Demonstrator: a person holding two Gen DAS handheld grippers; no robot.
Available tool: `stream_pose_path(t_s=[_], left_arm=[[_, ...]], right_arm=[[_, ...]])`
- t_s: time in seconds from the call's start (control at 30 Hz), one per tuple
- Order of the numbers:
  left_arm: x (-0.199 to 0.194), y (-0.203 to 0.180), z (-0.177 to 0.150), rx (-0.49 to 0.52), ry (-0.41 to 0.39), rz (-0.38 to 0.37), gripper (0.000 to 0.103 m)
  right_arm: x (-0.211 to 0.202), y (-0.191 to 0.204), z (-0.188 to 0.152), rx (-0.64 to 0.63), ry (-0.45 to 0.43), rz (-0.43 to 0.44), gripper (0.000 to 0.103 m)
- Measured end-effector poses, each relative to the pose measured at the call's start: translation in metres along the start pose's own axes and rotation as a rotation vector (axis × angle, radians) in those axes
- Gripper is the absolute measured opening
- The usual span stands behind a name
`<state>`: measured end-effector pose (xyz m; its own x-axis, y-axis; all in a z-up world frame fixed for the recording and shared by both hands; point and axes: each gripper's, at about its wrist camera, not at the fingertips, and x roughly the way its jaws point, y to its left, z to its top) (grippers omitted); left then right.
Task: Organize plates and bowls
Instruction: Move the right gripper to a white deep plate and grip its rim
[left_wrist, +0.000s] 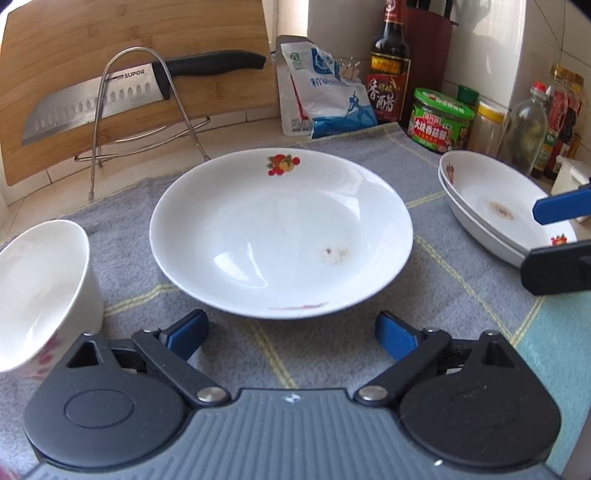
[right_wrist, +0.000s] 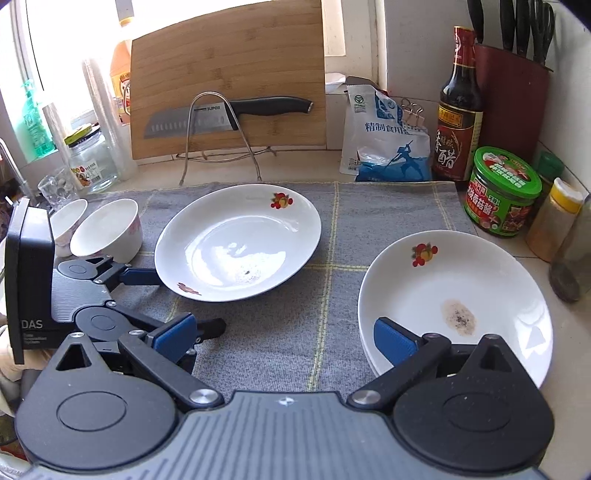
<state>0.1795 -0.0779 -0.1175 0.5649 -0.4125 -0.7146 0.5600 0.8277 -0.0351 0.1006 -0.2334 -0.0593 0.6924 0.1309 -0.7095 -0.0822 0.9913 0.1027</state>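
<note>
Left gripper (left_wrist: 291, 332) jaws wide, empty, lined up at single plate (left_wrist: 280, 232) rim for pickup; right gripper (right_wrist: 284, 338) spread, empty, over plate stack (right_wrist: 480, 280), likely destination.

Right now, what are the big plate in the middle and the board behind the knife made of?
The plate looks like glazed white ceramic: it is glossy, mirrors window light and carries a printed fruit motif. The board looks like bamboo or wood, with matte tan strips.

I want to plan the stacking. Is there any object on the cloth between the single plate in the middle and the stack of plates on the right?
Nothing visible does. Between the single plate and the plate stack lies only bare grey cloth. The right gripper hovers open near that gap, one finger over the stack's rim.
</note>
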Motion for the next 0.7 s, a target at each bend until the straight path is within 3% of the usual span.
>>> stream_pose_path(t_s=[0.07, 0.13, 0.4, 0.7], left_arm=[[0.003, 0.000, 0.001, 0.001, -0.003, -0.006, 0.102], [0.006, -0.006, -0.001, 0.062, -0.003, 0.017, 0.103], [0.008, -0.003, 0.001, 0.034, -0.019, 0.021, 0.103], [0.009, -0.009, 0.007, -0.034, -0.011, 0.090, 0.103]], right_arm=[[0.001, 0.002, 0.008, -0.035, 0.024, 0.002, 0.103], [0.004, 0.004, 0.019, -0.085, 0.044, 0.016, 0.103], [0.057, -0.006, 0.072, -0.231, 0.098, 0.091, 0.103], [0.137, -0.010, 0.102, -0.338, 0.286, 0.224, 0.103]])
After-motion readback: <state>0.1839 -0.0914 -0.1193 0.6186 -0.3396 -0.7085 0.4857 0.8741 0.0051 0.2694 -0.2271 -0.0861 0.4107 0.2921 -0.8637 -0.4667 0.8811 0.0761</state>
